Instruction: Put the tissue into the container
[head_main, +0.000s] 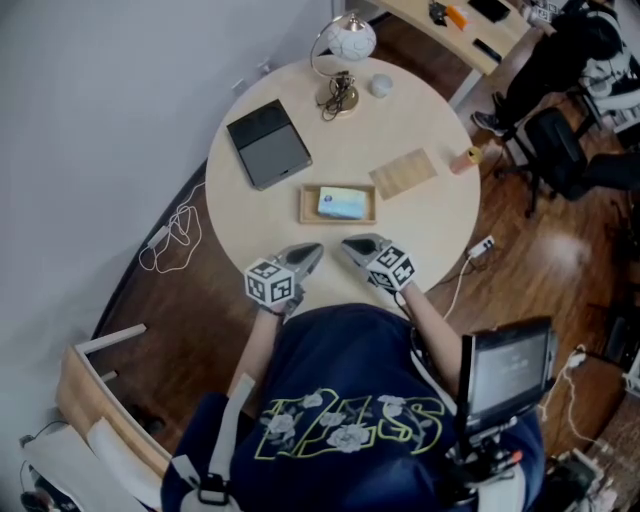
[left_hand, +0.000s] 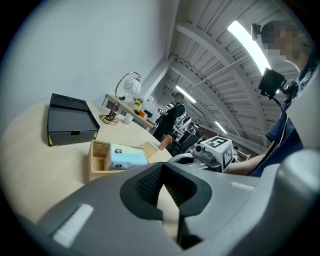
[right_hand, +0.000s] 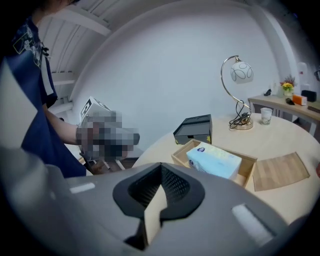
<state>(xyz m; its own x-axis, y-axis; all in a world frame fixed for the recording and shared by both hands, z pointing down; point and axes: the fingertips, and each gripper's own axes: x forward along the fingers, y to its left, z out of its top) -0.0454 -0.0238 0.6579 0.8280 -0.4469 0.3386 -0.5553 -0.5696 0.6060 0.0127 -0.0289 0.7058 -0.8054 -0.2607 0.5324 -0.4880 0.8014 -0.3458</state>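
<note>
Both grippers are parked at the near edge of the round light-wood table (head_main: 432, 228), tips aimed at the middle and well apart from the container. This is judged a rest pose, as nothing is left to carry. On the grey left gripper (head_main: 314, 251) the ribbed pads are pressed together with nothing pinched; only table surface is seen past the tips. The grey right gripper (head_main: 348, 243) is likewise closed tight and empty. The two are held just beside each other; contact between them cannot be told.

The pale blue plastic-wrapped tissue pack (head_main: 342, 203) is already laid flat inside the shallow open rectangular wooden container (head_main: 303, 204) at the table's centre, its long side along the box's long side. Bare box floor is left at the ends, more on the person's left. A thin flat wooden lid panel (head_main: 404, 173) is set on the table just beside the container, so the opening is uncovered. The task is judged done.

The tissue pack is seen as a soft rectangular block in a slightly glossy white-to-light-blue wrap. A small dark blue round mark is noted near one end. The top rises above the container's rim, and no crushing is seen.

A flat black rectangular box (head_main: 268, 143) and a chrome arc lamp with white globe shade (head_main: 345, 45) are at the far side, uninvolved.
</note>
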